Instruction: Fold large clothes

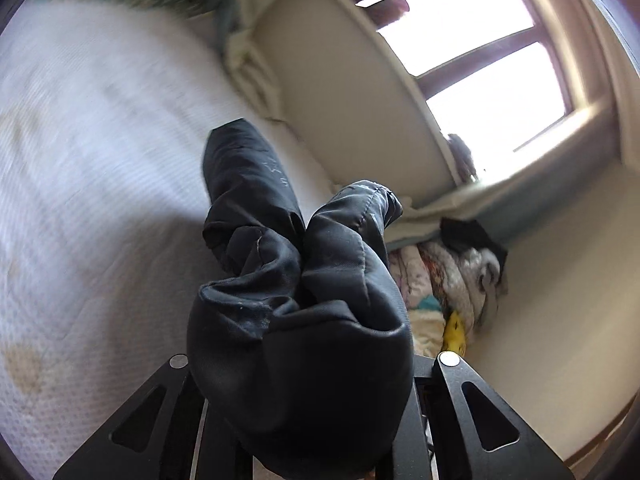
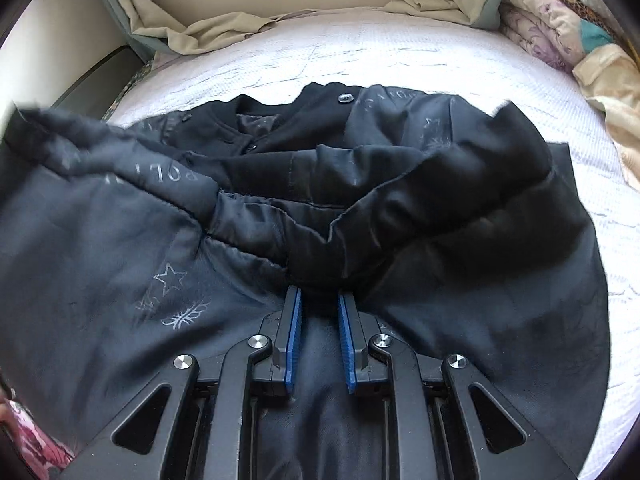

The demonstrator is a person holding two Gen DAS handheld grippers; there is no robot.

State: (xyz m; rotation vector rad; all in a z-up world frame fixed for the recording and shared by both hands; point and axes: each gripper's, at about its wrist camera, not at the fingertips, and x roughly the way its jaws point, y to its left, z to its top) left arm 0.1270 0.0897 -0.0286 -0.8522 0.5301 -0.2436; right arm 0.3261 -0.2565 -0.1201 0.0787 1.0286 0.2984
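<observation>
Black jacket [image 2: 360,184] lies on the white mattress [image 2: 400,52], collar end away from the right gripper [image 2: 319,300], hem end toward it; long axis runs roughly straight ahead of the blue pads [image 2: 294,328]. Right jaws stand narrowly apart, tips at a bunched fold of lining; whether they pinch it cannot be told. Left gripper [image 1: 300,360]: fingers hidden under a lifted wad of the jacket [image 1: 296,300], evidently clamped on it, raised above the mattress [image 1: 80,120], pitched toward the window [image 1: 480,40]. Judgement: the left hand carries the fold.
</observation>
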